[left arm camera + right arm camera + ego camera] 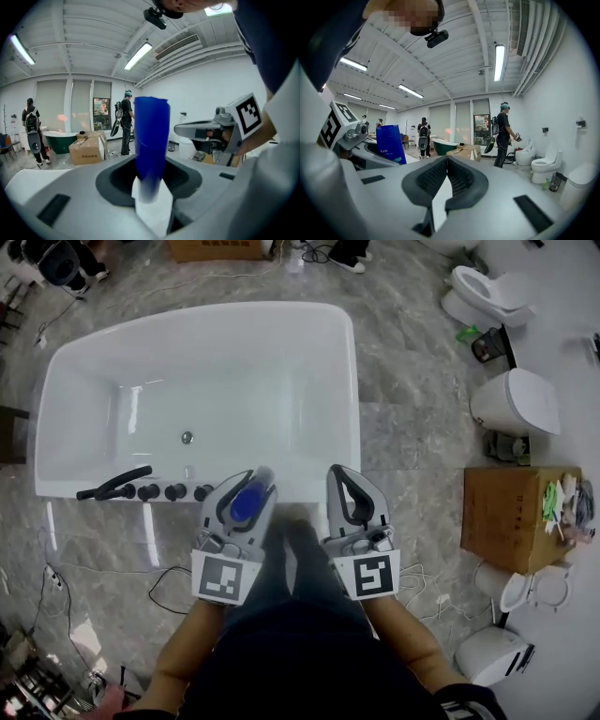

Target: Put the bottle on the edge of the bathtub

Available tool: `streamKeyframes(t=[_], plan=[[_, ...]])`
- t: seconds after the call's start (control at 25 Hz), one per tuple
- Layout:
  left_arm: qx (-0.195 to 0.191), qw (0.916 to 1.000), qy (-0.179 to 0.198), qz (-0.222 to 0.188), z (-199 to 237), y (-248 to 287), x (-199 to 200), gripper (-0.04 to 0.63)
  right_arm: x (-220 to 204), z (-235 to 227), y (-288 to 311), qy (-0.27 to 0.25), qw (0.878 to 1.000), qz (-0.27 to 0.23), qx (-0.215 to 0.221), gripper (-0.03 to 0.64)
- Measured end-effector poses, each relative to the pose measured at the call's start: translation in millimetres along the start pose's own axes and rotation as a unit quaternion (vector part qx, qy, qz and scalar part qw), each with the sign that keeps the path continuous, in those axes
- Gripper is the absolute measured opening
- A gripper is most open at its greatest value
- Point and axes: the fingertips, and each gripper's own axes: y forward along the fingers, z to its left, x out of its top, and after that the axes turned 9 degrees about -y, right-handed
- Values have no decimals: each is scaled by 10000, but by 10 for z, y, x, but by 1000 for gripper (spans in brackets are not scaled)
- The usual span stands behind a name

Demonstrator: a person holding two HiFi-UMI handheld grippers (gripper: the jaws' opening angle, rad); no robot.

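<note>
A white bathtub (202,313) stands on the grey marbled floor (403,437), with a drain (187,437) in its bottom and a row of black taps (141,489) along the left part of its near edge. Over that same edge, just right of the taps, the left tool (255,476) holds a blue bottle (246,506) between its jaws. The right tool (339,472) is close beside it, its jaws together and empty. A cardboard box (506,517) and a toilet (487,294) stand well off to the right.
</note>
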Motion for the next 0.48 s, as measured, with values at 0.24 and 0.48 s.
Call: streamKeyframes(t=[0.24, 0.48], plan=[[56, 9999, 76, 64, 73, 130, -393, 155, -293, 135, 172, -63, 9997, 1, 239, 15], [153, 9996, -88, 236, 198, 195, -867, 155, -629, 335, 297, -52, 9988, 173, 447, 15]])
